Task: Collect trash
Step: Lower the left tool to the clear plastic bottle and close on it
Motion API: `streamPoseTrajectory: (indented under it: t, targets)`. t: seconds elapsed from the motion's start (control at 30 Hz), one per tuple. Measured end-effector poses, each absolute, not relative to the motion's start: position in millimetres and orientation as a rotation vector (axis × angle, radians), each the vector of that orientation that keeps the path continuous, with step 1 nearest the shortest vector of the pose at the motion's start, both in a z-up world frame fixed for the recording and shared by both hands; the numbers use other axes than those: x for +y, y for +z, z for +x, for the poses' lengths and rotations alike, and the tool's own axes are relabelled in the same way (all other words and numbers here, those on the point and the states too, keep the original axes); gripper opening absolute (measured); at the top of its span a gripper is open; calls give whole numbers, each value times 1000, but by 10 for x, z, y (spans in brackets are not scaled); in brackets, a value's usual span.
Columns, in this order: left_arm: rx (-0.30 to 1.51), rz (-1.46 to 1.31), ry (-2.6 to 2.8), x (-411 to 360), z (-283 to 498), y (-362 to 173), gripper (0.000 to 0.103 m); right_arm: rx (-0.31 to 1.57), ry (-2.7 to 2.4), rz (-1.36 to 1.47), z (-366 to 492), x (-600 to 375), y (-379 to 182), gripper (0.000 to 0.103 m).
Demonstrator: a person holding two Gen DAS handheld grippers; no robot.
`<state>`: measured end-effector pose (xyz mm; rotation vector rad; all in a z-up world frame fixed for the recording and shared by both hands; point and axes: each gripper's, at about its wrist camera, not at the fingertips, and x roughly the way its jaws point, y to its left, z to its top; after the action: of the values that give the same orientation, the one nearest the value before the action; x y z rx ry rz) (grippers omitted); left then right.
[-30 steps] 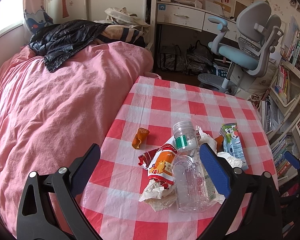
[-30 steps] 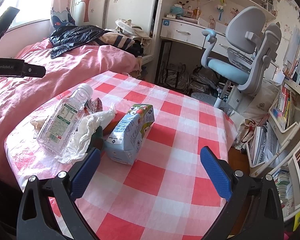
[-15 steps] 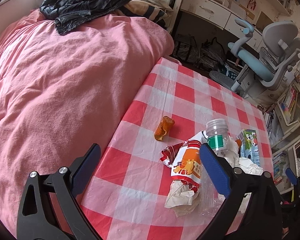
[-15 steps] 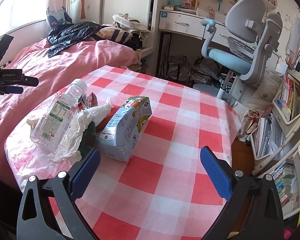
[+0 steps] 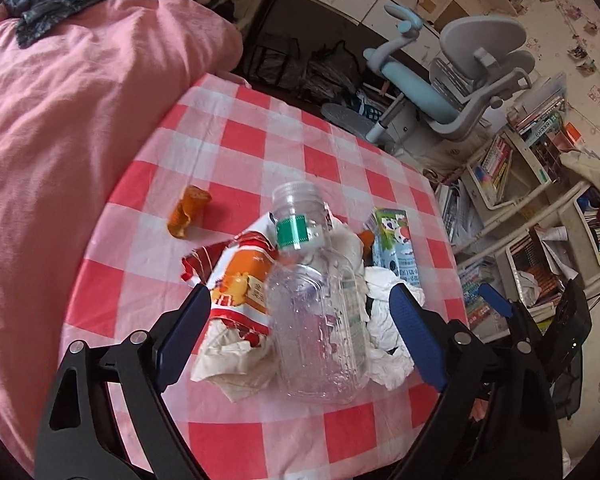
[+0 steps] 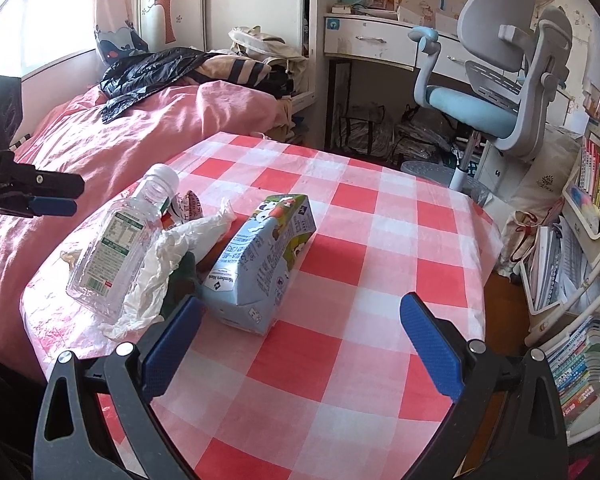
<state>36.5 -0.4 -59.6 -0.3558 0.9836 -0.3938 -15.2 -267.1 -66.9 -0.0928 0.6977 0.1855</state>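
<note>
The left gripper (image 5: 300,320) stands wide, its jaws just having closed in a little, and the clear bottle (image 5: 316,312) lies between the blue pads (image 5: 414,340) without either pad touching it, as far as the left wrist view shows. It holds nothing. The bottle lies on its side atop the litter, its long axis running away from the gripper: base near, capped neck far. So the jaws straddle the bottle's width, which I judge is the grip the next move needs; closing squarely on the body should catch it.

The right gripper (image 6: 300,340) is also wide open and empty, hovering over the table (image 6: 340,360) with the milk carton (image 6: 260,260) just beyond its left pad. The carton lies flat, its long axis running from near left to far right.

Around the bottle: a snack wrapper (image 5: 240,276) just left of it and partly under it, crumpled tissue (image 5: 384,328) on its right, and a small orange scrap (image 5: 188,212) apart to the far left. All of it sits at the near left part of the table, beside the pink bed (image 5: 60,140).

The left gripper is plainly the nearer to the bottle, the right to the carton. Thin plastic may slip or buckle if pinched hard.
</note>
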Motion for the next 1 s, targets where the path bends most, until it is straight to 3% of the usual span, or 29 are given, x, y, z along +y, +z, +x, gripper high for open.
streamPoseTrajectory:
  t: [0.17, 0.23, 0.33, 0.37, 0.4, 0.63, 0.8, 1.0]
  targets:
    - [1059, -296, -365, -185, 430, -768, 86, 637, 246, -95, -226, -2611, -572, 94]
    - [1097, -302, -362, -183, 464, -837, 86, 638, 282, -102, -227, -2569, -574, 86]
    - [1116, -287, -368, -238, 488, -878, 86, 672, 351, -97, -205, -2503, -610, 63]
    - [1120, -277, -369, -266, 490, -892, 86, 690, 383, -86, -196, -2479, -629, 49]
    - [1125, -269, -370, -297, 499, -907, 86, 708, 408, -82, -186, -2451, -653, 46]
    - [1127, -225, -395, -467, 499, -945, 84, 747, 544, -122, -246, -2202, -736, 41]
    - [1134, -250, -427, -492, 523, -967, 65, 780, 535, -96, -157, -2164, -818, 41]
    - [1122, -273, -461, -526, 539, -954, 65, 835, 523, 36, -28, -2257, -908, 32]
